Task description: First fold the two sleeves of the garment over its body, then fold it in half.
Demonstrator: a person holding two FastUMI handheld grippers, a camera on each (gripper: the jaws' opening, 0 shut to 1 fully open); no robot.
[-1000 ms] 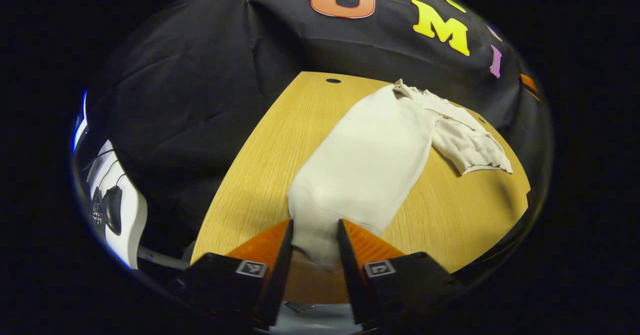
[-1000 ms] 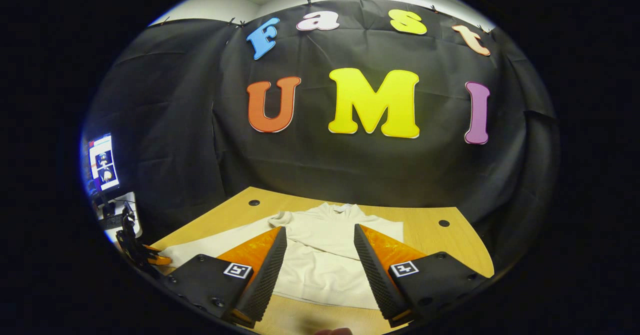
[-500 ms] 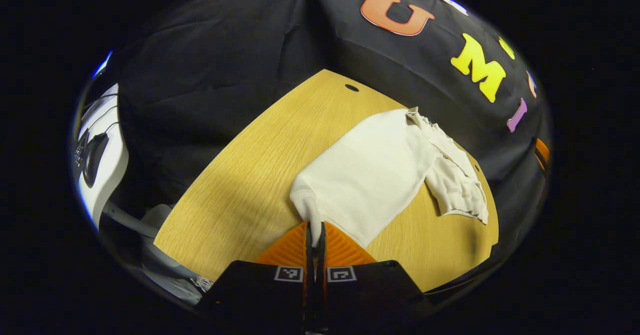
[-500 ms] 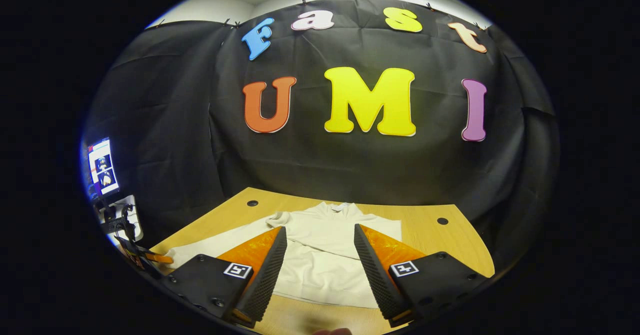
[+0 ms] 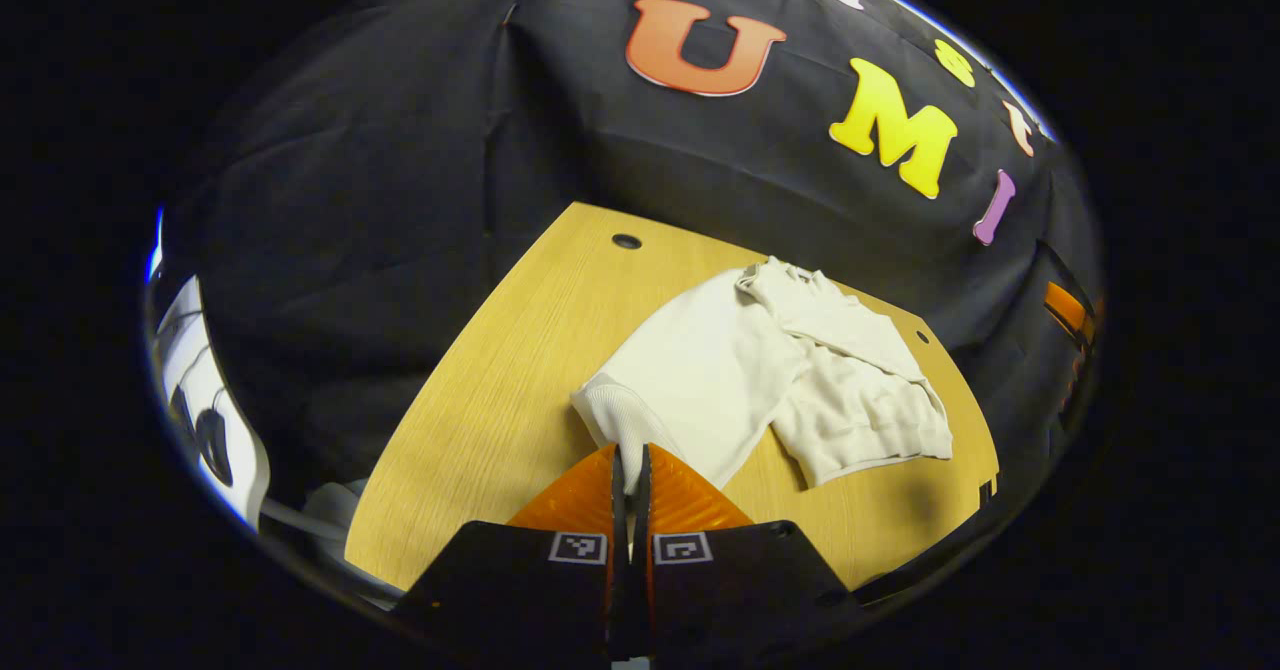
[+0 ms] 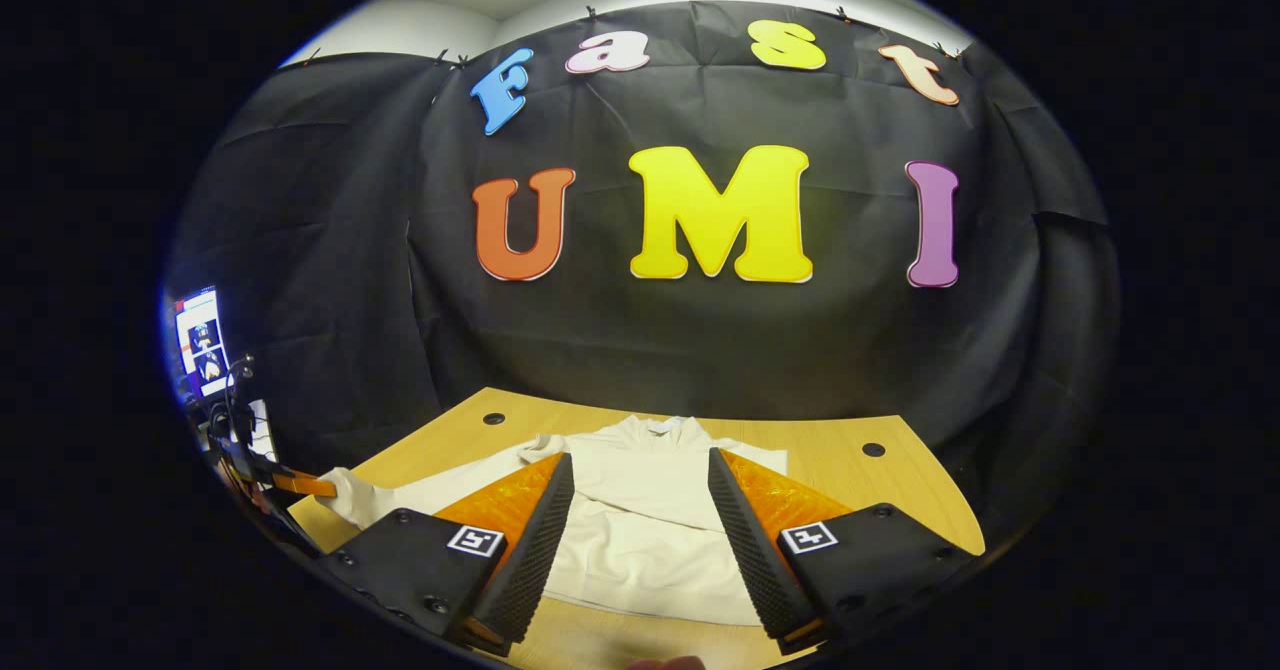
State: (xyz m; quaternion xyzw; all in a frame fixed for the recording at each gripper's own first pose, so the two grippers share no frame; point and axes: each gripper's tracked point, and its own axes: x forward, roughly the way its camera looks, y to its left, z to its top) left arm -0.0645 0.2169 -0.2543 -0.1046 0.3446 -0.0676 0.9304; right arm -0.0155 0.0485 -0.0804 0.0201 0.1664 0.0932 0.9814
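Note:
A cream long-sleeved garment (image 5: pixel 790 370) lies on the wooden table (image 5: pixel 500 390). In the left gripper view my left gripper (image 5: pixel 630 470) is shut on the ribbed cuff (image 5: pixel 615 418) of one sleeve, lifted a little off the table. The other sleeve (image 5: pixel 850 335) lies folded across the body. In the right gripper view the garment (image 6: pixel 640 510) lies flat beyond my right gripper (image 6: pixel 640 505), which hangs open above its lower half, holding nothing. At the far left of that view the left gripper (image 6: pixel 290 483) holds the raised cuff (image 6: pixel 345 490).
Two round cable holes (image 6: pixel 493 418) (image 6: pixel 873 448) mark the table's far corners. A white desk with cables (image 5: pixel 215 430) stands left of the table. A lit screen (image 6: pixel 203 342) sits beyond the table's left end. Bare wood (image 5: pixel 900 510) lies at the near edge.
My left gripper shut on the sleeve cuff, then lifted and drew it toward the body, bunching the sleeve. The right gripper stayed open and almost still.

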